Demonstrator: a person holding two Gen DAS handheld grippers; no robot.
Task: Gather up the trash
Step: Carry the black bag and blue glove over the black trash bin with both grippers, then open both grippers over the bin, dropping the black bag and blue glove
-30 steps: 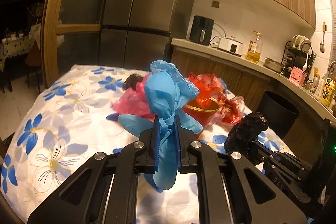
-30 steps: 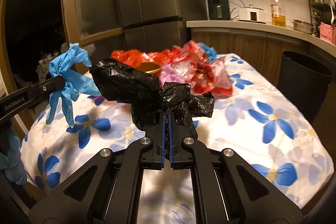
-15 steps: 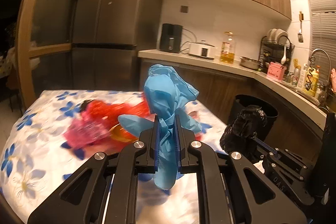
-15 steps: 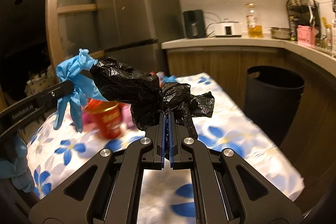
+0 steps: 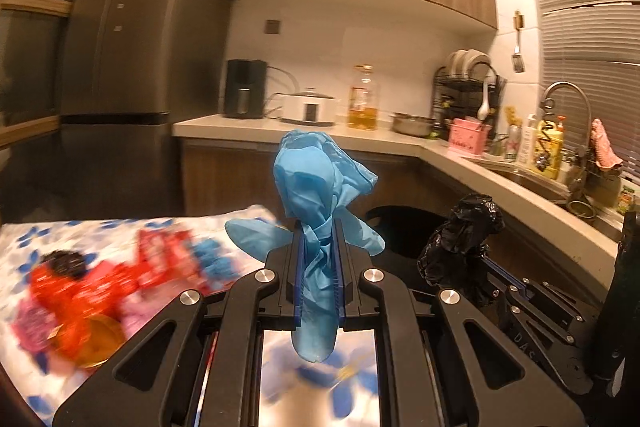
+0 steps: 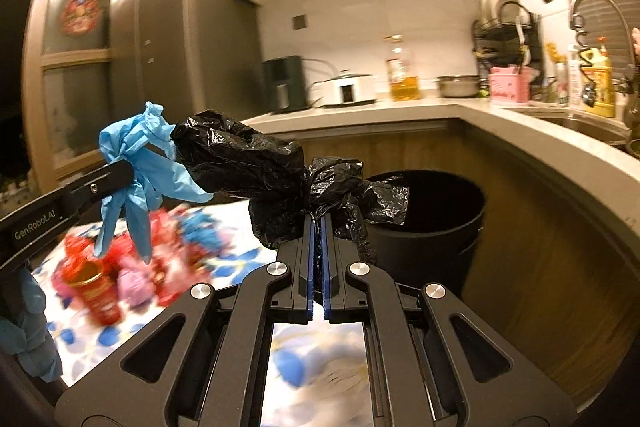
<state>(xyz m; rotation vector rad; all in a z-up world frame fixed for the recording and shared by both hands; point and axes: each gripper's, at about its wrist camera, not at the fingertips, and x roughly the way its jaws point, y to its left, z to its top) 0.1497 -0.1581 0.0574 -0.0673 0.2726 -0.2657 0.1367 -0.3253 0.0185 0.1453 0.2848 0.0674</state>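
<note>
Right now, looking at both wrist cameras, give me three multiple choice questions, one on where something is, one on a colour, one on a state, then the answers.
1. Where does the black bin stand?
A. On the counter
B. On the floor beside the flowered table, in front of the wooden cabinets
C. On top of the fridge

2. What colour is the glove in the left gripper?
A. Blue
B. Yellow
C. White

3. How does the right gripper stand?
A. Wide open and empty
B. Open above a cup
C. Shut on the crumpled black bag

Answers:
1 B: the right wrist view shows the bin low down, past the table edge, against the cabinet fronts.
2 A: the left wrist view shows a blue glove pinched between the jaws.
3 C: the blue pads nearly meet, with black plastic bunched between them.
</note>
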